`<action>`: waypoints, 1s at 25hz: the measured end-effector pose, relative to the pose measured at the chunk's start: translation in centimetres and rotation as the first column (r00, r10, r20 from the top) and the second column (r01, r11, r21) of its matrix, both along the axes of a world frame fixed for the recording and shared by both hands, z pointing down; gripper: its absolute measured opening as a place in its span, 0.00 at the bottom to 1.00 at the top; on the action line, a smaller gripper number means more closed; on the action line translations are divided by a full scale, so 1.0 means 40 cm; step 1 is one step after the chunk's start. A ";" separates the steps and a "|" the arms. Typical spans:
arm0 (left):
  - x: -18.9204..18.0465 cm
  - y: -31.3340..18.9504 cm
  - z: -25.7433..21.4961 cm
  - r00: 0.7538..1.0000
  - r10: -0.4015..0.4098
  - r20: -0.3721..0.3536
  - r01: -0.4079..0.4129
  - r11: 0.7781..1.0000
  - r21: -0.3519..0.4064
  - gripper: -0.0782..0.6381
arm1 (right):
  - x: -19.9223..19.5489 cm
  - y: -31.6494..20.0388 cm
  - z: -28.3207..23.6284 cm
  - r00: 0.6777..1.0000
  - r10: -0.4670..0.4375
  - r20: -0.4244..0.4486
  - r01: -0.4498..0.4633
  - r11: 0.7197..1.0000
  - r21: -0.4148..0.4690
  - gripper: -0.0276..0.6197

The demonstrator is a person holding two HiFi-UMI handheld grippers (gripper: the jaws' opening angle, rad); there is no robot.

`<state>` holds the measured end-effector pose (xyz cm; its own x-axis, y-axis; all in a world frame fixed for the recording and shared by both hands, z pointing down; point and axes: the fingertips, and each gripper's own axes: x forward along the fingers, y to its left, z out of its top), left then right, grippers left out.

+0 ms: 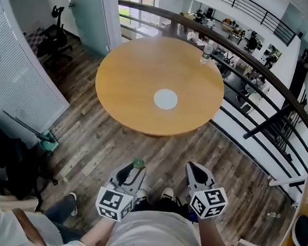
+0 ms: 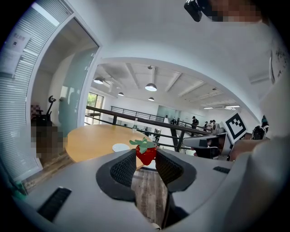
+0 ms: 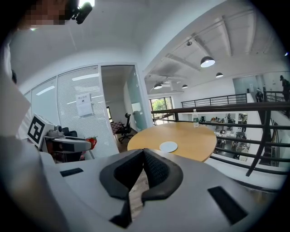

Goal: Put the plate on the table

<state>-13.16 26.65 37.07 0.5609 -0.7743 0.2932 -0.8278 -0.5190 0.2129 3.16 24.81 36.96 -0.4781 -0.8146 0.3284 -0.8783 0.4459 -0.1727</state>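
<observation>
While the white plate (image 1: pixel 165 99) lies near the middle of the round table (image 1: pixel 123 72) (well ahead of both grippers), the left gripper (image 2: pixel 146 159) pinches a red strawberry (image 2: pixel 146 154) at its tips, and the right gripper (image 3: pixel 143 152) has its fingers pressed together, empty.

We see a red strawberry (image 2: pixel 146 153) with a green leafy top. A clear water bottle (image 1: pixel 206 50) stands upright just inside a dark curved railing (image 1: pixel 254 64). A wood-plank floor (image 1: pixel 89 136) spreads below us. At the far left a black office chair (image 1: pixel 57 32) sits near a frosted glass door (image 1: pixel 96 14). White blinds (image 1: pixel 14 77) cover the wall beside it, with a paper notice (image 3: pixel 84 104) on them. A long-handled green cleaning tool (image 1: pixel 47 142) lies on the floor. Round lamps (image 3: pixel 207 61) hang from the ceiling.
</observation>
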 end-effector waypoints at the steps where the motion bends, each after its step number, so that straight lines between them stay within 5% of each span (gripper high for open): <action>1: -0.007 0.002 -0.001 1.000 0.005 0.001 -0.005 1.000 0.003 0.31 | -0.008 0.003 0.002 1.000 0.005 0.000 -0.005 1.000 -0.001 0.07; 12: -0.021 -0.071 0.019 0.999 0.028 -0.016 -0.028 1.000 -0.004 0.31 | -0.031 -0.064 0.034 1.000 0.014 0.004 -0.014 0.999 -0.029 0.07; 25: 0.038 -0.433 0.023 1.000 0.018 0.012 -0.018 1.000 -0.006 0.31 | 0.018 -0.441 0.028 0.999 -0.035 -0.031 0.035 0.999 -0.003 0.07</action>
<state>-11.62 9.31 38.00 0.5712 -0.7621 0.3047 -0.8208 -0.5328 0.2060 3.86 7.17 38.10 -0.4960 -0.7966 0.3455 -0.8670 0.4760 -0.1473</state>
